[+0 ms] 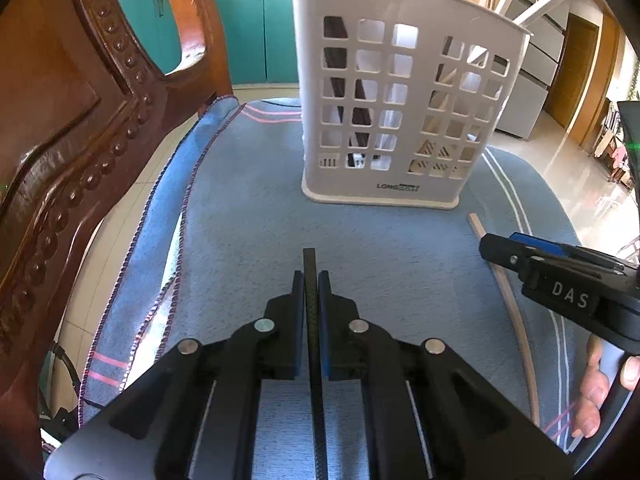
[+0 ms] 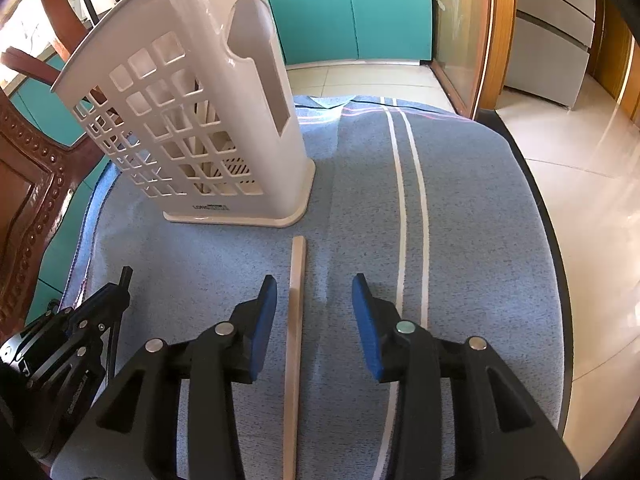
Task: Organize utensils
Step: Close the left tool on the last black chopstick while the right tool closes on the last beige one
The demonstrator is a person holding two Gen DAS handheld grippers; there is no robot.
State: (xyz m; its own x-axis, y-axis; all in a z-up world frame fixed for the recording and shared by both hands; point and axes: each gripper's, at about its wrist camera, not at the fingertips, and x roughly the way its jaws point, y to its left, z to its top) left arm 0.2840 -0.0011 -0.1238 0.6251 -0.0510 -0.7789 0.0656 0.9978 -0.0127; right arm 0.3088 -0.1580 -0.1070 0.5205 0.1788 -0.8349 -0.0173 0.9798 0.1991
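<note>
A white perforated utensil holder (image 1: 400,92) stands upright on the blue cloth (image 1: 248,216), with dark and pale sticks inside. It also shows in the right wrist view (image 2: 192,120). My left gripper (image 1: 311,284) is shut on a black chopstick (image 1: 310,272) that points toward the holder. My right gripper (image 2: 314,292) is open, its jaws on either side of a pale wooden chopstick (image 2: 295,320) lying on the cloth. That chopstick also shows in the left wrist view (image 1: 508,292), under the right gripper (image 1: 500,248).
A carved wooden chair back (image 1: 80,120) stands close on the left. The cloth has white stripes (image 2: 404,208) on its right part. The table edge (image 2: 548,240) drops off to a tiled floor on the right. Teal cabinets (image 2: 352,8) stand behind.
</note>
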